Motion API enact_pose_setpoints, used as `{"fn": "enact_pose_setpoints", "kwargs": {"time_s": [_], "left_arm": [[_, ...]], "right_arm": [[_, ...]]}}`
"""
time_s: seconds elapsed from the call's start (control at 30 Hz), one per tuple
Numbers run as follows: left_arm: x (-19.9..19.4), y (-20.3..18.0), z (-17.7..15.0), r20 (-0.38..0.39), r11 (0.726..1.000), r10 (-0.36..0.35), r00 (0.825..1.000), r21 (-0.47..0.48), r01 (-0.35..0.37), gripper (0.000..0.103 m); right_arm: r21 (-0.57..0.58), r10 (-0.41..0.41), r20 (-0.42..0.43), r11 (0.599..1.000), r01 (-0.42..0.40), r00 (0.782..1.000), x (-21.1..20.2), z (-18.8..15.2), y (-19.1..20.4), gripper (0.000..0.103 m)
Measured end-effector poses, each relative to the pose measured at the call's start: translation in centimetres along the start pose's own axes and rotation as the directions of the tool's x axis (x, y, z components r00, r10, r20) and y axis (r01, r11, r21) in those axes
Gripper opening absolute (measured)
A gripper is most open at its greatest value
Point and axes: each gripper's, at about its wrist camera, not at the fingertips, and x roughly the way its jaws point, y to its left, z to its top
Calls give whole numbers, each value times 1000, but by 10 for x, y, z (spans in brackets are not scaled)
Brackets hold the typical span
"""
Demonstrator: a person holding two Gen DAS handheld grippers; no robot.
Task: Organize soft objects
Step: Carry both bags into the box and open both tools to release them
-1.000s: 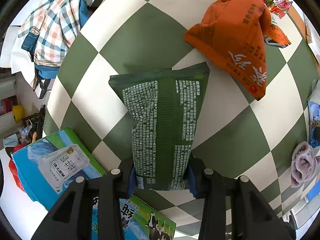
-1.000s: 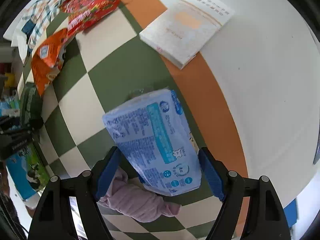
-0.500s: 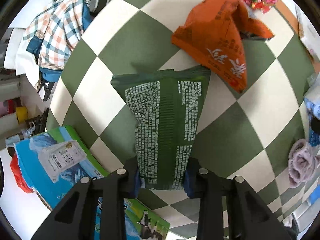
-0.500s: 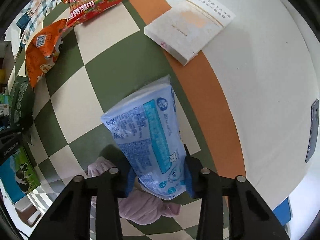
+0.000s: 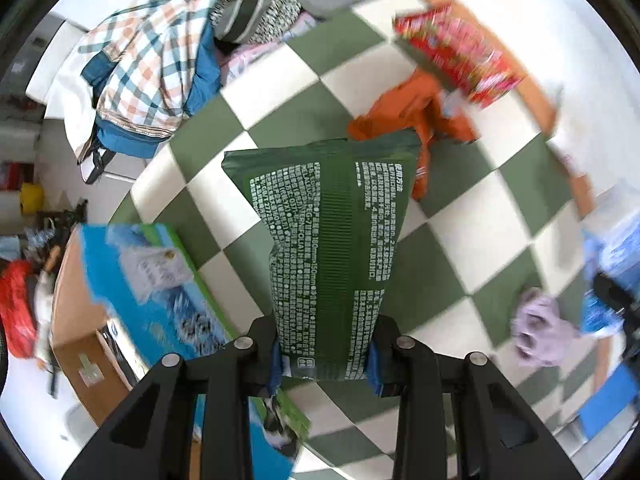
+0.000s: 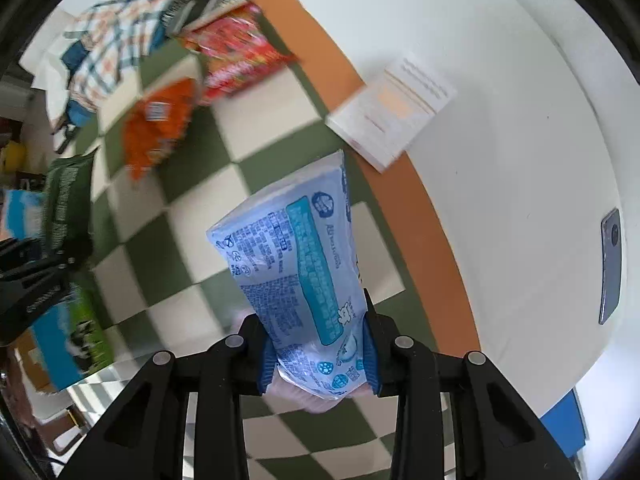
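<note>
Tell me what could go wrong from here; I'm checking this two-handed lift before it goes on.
The left gripper pinches the green pack only at its bottom edge, so the long pack could sag or slip out. The right gripper holds the blue wipes pack the same way, low on slick film. Both views are motion-blurred, so a swinging pack might clip the orange bag.

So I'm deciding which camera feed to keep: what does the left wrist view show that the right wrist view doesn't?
Left only: the left gripper shut on the green pack, and a lilac cloth lying clear on the checked mat.
Right only: the right gripper shut on the blue pack, a white booklet, and a grey phone.
Both: orange bag, red bag, plaid shirt.
</note>
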Motion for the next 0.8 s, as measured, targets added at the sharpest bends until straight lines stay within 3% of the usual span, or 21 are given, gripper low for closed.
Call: {"fn": "enact_pose_setpoints", "kwargs": {"time_s": [0.17,0.4,0.6,0.7,0.8], "left_arm": [[-63,26,-45,118,991,-73,990,-104,86,29],[-117,126,-133,225,948,-63,972,-292,129,29],[-106,236,-194,206,876,-21,978,-468,117,29],[-79,282,-208,175,829,-50,983,-541,139,29],[-54,313,-210,147,807,-50,988,-577,127,29]], "right_arm": [[-73,99,59,993,-95,993,-58,-27,47,37],[-229,256,58,944,-237,965,-104,-59,160,37],[-330,292,17,904,-271,956,-101,-80,268,37],[-363,269,19,899,-245,963,-92,-79,317,37],[-370,234,9,904,-214,972,-68,-70,357,37]]}}
